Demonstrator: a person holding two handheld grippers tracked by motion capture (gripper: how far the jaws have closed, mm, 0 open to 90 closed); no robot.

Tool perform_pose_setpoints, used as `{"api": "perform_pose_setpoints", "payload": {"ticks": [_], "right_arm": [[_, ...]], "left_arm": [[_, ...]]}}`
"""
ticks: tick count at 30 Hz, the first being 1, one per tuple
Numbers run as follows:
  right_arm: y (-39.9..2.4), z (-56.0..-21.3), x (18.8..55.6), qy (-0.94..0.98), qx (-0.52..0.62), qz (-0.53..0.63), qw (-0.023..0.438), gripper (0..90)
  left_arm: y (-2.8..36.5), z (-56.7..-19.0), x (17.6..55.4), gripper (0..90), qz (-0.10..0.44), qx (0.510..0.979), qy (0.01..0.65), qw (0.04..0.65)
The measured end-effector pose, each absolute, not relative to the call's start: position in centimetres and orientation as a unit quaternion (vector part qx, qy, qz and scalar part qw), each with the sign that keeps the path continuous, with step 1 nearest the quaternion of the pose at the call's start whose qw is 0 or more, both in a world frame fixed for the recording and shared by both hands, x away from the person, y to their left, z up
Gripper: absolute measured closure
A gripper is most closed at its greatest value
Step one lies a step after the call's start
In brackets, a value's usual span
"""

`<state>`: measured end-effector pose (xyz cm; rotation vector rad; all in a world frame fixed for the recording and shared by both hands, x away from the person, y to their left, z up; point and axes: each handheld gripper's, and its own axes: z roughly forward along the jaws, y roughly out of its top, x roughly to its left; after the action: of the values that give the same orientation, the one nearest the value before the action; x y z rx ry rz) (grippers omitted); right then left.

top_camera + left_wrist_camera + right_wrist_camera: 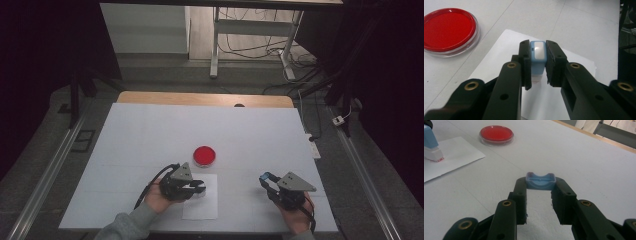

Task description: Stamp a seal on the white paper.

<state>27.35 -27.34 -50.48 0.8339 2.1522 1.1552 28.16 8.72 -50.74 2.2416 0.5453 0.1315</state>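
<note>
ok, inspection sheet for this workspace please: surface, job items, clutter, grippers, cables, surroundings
Surface: white table, wooden strip at far edge.
Job's things: blue stamp standing on paper sheet; blue cap; red ink pad beyond the sheet.
Clutter: nothing seen.
Grippers: left gripper shut on the stamp; right gripper shut on the cap.
Cables: black lead trailing from left gripper; loose cables on floor behind table.
Surroundings: metal frame legs, floor rails, dark curtains.

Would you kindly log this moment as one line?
left tongs: shut on stamp, over paper | right tongs: shut on stamp cap | ink pad: open
</note>
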Motion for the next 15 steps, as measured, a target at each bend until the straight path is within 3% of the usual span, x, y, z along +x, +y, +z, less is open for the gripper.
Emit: {"api": "perform_pose_setpoints", "payload": {"ticks": [15], "right_arm": [[-27.26, -50.5, 27.35, 0.803, 0.309, 0.429, 0.276, 65.8]], "left_arm": [[8.43, -50.93, 27.77, 76.2, 0.064, 0.896, 0.213, 0.385]]}}
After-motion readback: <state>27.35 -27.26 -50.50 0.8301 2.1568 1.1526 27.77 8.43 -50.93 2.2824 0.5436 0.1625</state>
